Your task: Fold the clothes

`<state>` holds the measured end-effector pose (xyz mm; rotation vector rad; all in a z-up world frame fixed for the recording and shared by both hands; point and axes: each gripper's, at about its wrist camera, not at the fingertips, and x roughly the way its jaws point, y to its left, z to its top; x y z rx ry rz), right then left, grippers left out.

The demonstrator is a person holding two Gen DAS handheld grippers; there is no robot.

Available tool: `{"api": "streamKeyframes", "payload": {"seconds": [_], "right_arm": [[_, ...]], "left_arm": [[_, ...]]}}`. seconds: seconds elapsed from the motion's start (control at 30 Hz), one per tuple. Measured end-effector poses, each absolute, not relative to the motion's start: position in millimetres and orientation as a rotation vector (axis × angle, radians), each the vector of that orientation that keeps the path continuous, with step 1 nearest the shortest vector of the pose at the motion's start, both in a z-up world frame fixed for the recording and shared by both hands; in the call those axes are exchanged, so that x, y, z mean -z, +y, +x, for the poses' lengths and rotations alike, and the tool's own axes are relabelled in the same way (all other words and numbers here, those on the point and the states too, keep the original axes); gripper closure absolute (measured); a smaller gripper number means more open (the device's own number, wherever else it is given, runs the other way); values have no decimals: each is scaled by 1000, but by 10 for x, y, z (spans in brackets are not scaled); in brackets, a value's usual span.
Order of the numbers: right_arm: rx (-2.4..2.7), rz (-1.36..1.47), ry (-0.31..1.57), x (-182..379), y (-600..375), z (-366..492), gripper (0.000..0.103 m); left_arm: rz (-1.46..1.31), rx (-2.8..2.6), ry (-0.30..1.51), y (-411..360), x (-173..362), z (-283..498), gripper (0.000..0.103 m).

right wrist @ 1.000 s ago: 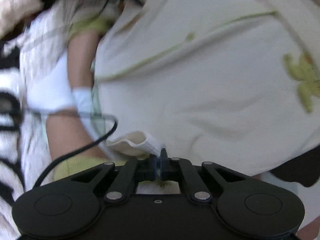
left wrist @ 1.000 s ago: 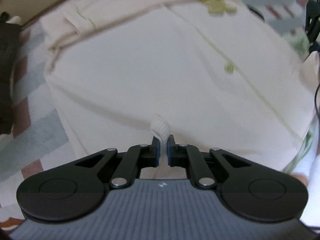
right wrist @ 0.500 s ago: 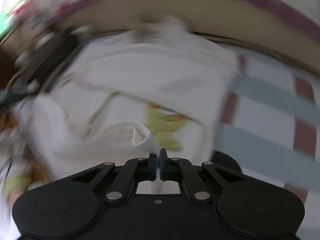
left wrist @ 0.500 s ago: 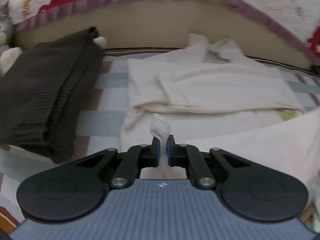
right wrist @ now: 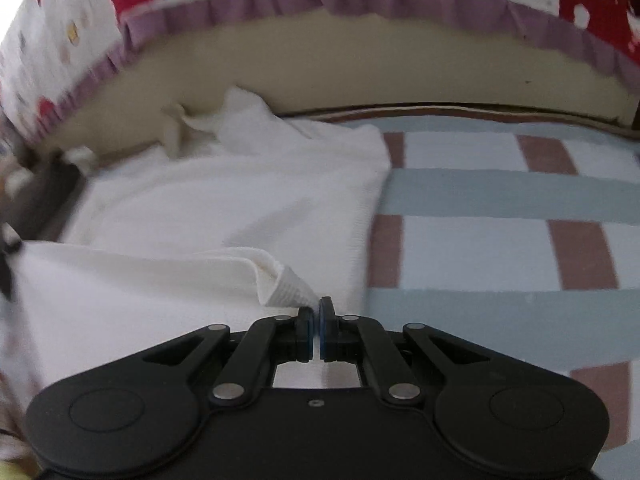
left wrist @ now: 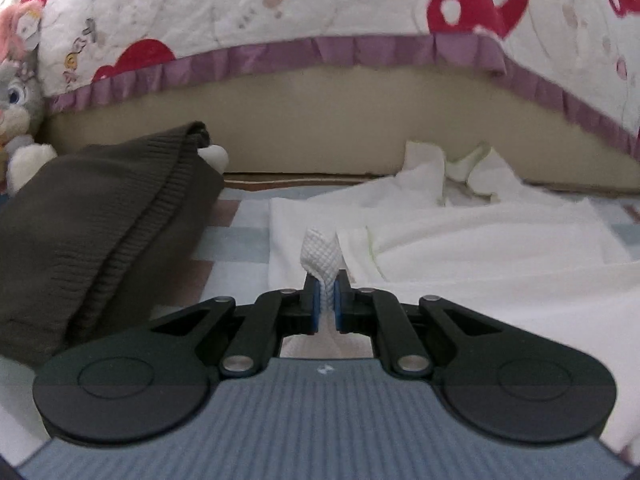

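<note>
A cream waffle-knit garment lies spread on the checked mat, its far end bunched against the base of the bed. My left gripper is shut on a pinched fold of its edge, which sticks up between the pads. In the right wrist view the same garment lies left of centre. My right gripper is shut on a corner of its near folded edge, held low over the mat.
A folded dark brown knit sweater lies left of the garment. A stuffed rabbit toy sits at the far left. The bed's beige base and quilt with purple frill wall off the far side.
Both grippers have swung forward with the garment's near edge, from looking down at the garment to looking level over it toward the bed. Both grips have held.
</note>
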<state>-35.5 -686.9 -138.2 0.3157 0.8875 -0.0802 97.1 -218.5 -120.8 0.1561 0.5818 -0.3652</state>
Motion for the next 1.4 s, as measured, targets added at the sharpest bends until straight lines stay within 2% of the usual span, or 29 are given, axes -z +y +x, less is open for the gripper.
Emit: {"api": "streamKeyframes", "payload": {"seconds": [0.17,0.3,0.37,0.4,0.43,0.47,0.5,0.53,0.6,0.7,0.8,0.97,1.1,1.2,1.27,1.3,1.33,1.4], "right_arm": [[83,221,824,1326,-6789,-303,100],[115,132,918,1531,-6725,-194,100],[122,80,963,1618,-6681,-173,99],[138,61,965,1616,-6670,-184,99],[155,42,966,1612,-6660,-196,87],[162,45,944,1533,-6648,-223,75],[170,49,920,1450,-6635,-252,74],[177,54,896,1367,-6623,-281,74],[191,62,849,1201,-6599,-338,68],[119,158,792,966,-6542,-361,67],[-81,294,788,857,-6331,-203,65],[-101,196,820,955,-6052,-61,65],[59,188,836,1071,-6409,-196,64],[156,274,862,1261,-6890,-259,64],[182,329,893,1423,-7100,-293,64],[185,350,912,1497,-7162,-288,64],[177,359,922,1545,-7184,-257,64],[134,367,915,1577,-7160,-187,64]], "left_arm": [[191,320,665,-2336,1425,1170,95],[239,287,811,-2420,1757,1303,89],[269,269,826,-2443,1805,1301,80],[285,257,823,-2442,1764,1295,66],[298,234,819,-2424,1707,1290,53],[291,202,806,-2369,1634,1272,49],[249,192,805,-2284,1570,1254,46],[206,183,805,-2199,1506,1237,46],[80,204,835,-2018,1423,1229,45],[-112,275,916,-1841,1486,1286,42],[-57,289,926,-1923,1577,1358,42],[22,343,934,-2108,1748,1448,39],[132,362,913,-2277,1863,1474,36],[161,402,886,-2350,1882,1482,40],[183,428,868,-2399,1860,1453,65],[194,439,859,-2422,1847,1437,90],[206,440,849,-2441,1819,1411,95],[227,443,829,-2474,1763,1361,95]]}}
